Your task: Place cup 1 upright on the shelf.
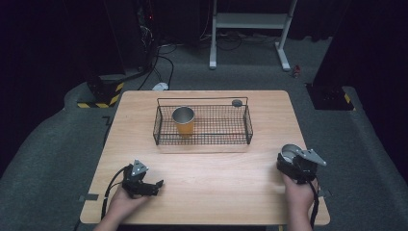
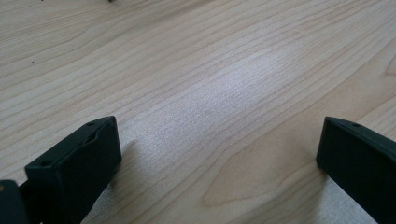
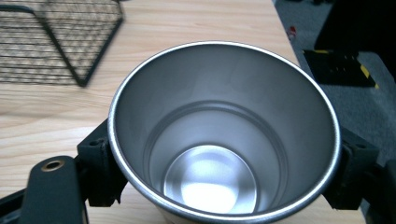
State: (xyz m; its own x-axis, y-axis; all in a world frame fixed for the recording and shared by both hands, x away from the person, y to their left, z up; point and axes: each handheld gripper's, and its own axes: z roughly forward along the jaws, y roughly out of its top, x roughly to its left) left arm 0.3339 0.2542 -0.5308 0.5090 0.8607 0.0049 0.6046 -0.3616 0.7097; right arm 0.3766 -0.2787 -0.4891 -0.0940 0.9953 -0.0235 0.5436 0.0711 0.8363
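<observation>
- desk (image 1: 207, 187): light wood, mostly bare in front; both hands come in at its near edge, well apart from each other
- wire basket (image 1: 202, 124): black, sits mid-desk toward the far side; its long axis runs left to right; it lies forward and to the left of the right gripper, and the right hand is the nearer one to its right end
- orange cup (image 1: 184, 120): upright inside the basket, in the left half, steel mouth up; the right half of the basket floor looks free
- steel cup (image 3: 224, 135): held upright at the near right of the desk, mouth up, empty inside; the basket's corner shows up-left of it in the right gripper view; likely next a carry forward-left over the rim
- right gripper (image 1: 291, 161): fingers (image 3: 100, 168) clamped on both sides of the steel cup's wall, just under its lip
- left gripper (image 1: 144, 185): near left, low over bare wood; fingers (image 2: 77, 165) spread wide, nothing between them; farther from the steel cup
</observation>
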